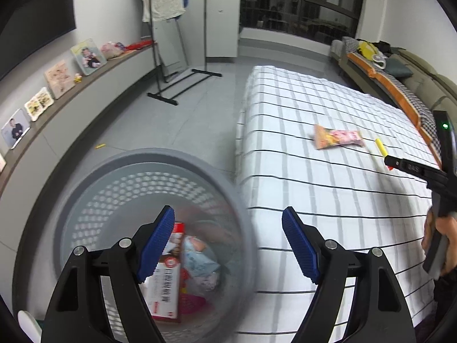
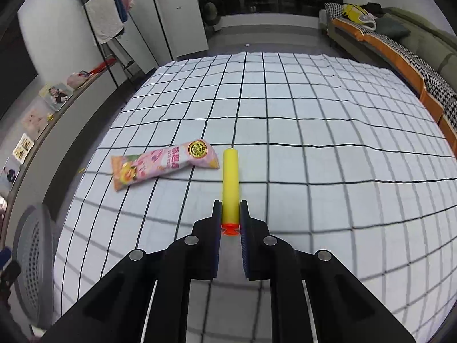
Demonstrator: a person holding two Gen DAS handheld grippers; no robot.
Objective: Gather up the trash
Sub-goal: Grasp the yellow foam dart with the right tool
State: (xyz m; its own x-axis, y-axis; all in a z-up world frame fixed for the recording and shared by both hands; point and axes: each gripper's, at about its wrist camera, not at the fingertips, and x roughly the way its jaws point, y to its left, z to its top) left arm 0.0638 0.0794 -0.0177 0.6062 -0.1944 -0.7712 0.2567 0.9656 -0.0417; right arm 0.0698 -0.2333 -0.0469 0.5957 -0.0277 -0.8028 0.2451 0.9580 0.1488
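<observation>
On checked bed point(image 2: 314, 143), right claw point(image 2: 230, 214) grips yellow foam dart point(image 2: 230, 177); wrapper point(image 2: 162, 165) beside.

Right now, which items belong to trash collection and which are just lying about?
Job:
yellow foam dart with orange tip, clamped in right hand-held gripper
pink snack wrapper
grey perforated plastic bin

Lying about:
framed pictures on ledge
clothes rack
sofa

The left gripper point(image 1: 228, 245) has matte black angular plastic arms with round silver pivot pins and ridged blue rubber pads point(image 1: 157, 245). The right gripper point(image 2: 230, 214) has the same black build, with thin white lines along its arms and a small green light on its body.
</observation>
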